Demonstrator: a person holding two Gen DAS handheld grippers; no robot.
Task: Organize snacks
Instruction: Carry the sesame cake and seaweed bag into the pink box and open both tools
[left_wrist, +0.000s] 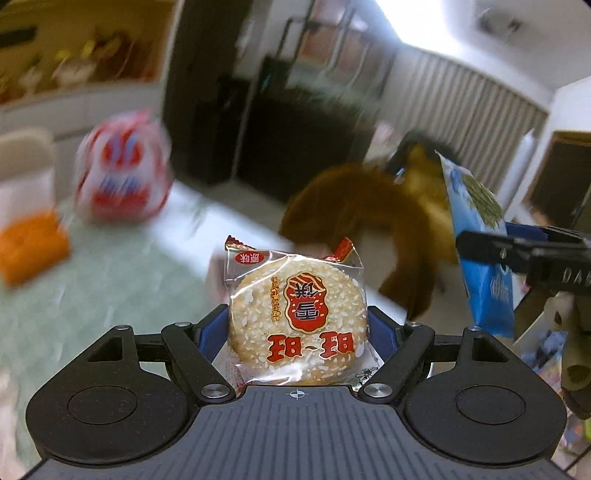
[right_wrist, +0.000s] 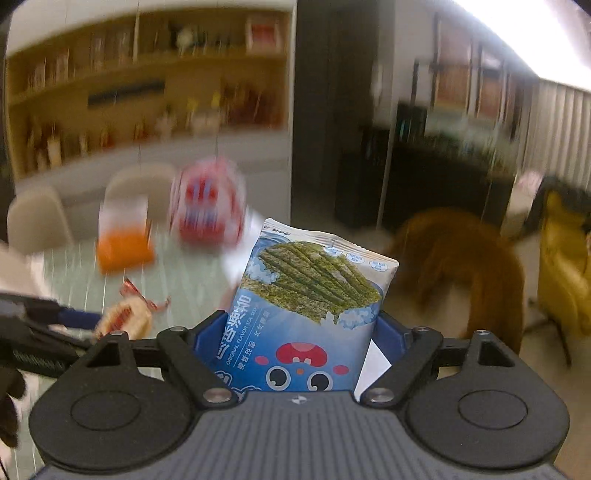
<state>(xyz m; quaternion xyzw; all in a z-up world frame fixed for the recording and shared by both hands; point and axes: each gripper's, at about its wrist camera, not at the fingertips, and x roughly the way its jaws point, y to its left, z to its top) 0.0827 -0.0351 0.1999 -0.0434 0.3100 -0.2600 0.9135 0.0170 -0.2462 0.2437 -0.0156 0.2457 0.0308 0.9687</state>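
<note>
My left gripper (left_wrist: 297, 325) is shut on a round rice cracker in a clear wrapper with red print (left_wrist: 297, 310), held above the pale green table (left_wrist: 110, 280). My right gripper (right_wrist: 299, 332) is shut on a blue seaweed snack bag (right_wrist: 306, 306), also held in the air. In the left wrist view the blue bag (left_wrist: 476, 236) and the right gripper (left_wrist: 524, 254) show at the right. In the right wrist view the cracker (right_wrist: 123, 319) and the left gripper (right_wrist: 48, 325) show at the left.
A red and white snack bag (left_wrist: 123, 170) (right_wrist: 210, 206) stands at the table's far side, with an orange box (left_wrist: 31, 245) (right_wrist: 123, 249) to its left. A brown chair (left_wrist: 373, 218) (right_wrist: 454, 258) stands past the table's right edge. A yellow seat (right_wrist: 565, 266) is further right.
</note>
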